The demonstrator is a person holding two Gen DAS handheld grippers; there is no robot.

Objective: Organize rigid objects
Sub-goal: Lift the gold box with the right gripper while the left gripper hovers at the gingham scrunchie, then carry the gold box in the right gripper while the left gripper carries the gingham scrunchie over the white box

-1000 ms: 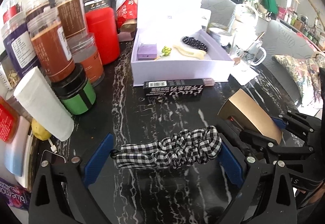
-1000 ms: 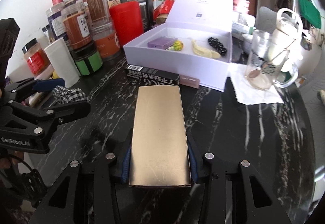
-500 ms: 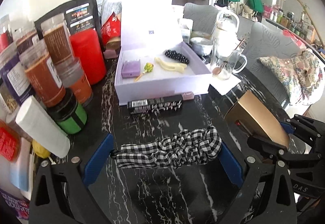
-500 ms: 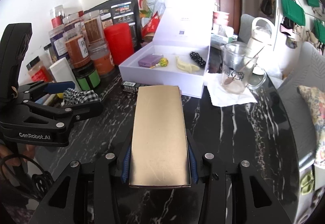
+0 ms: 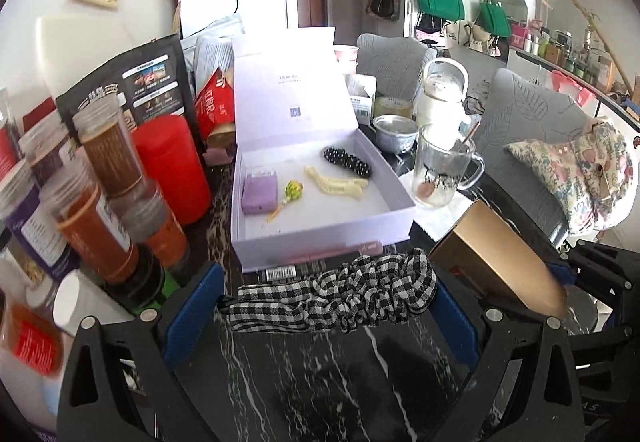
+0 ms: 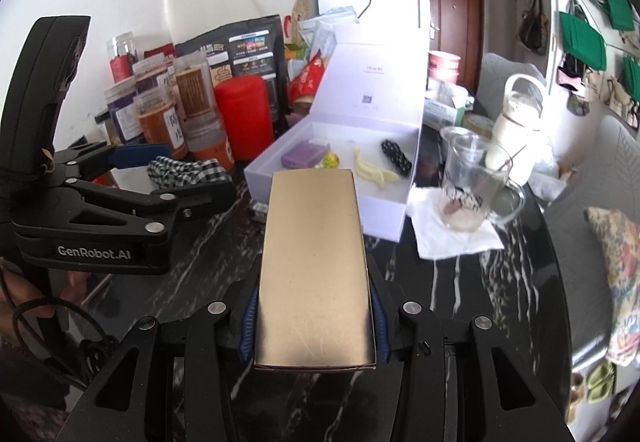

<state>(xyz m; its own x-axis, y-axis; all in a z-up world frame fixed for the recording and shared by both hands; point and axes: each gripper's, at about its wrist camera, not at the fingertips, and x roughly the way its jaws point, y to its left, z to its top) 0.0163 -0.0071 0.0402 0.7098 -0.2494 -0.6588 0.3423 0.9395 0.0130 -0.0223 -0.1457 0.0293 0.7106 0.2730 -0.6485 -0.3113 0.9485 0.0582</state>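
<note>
My left gripper (image 5: 324, 302) is shut on a black-and-white checked scrunchie (image 5: 336, 296) and holds it above the black marble table (image 5: 320, 382). My right gripper (image 6: 314, 306) is shut on a gold box (image 6: 314, 266), also lifted; the box also shows in the left wrist view (image 5: 500, 262). Ahead stands an open lilac box (image 5: 320, 230) with its lid up. It holds a purple case (image 5: 260, 191), a yellow-green lollipop (image 5: 292, 189), a cream hair clip (image 5: 336, 183) and a black beaded clip (image 5: 348, 161). The left gripper with the scrunchie (image 6: 184, 171) shows in the right wrist view.
Jars (image 5: 100, 201), a red canister (image 5: 172, 169) and snack bags (image 5: 132, 85) crowd the table's left side. A glass mug (image 5: 440, 173) on a white napkin (image 6: 452, 238) stands right of the lilac box. A black barcode-labelled carton (image 5: 284, 272) lies before the box.
Both grippers have risen with their loads and tilted up, so the lilac box is seen from higher and the carton is mostly hidden behind the scrunchie.
</note>
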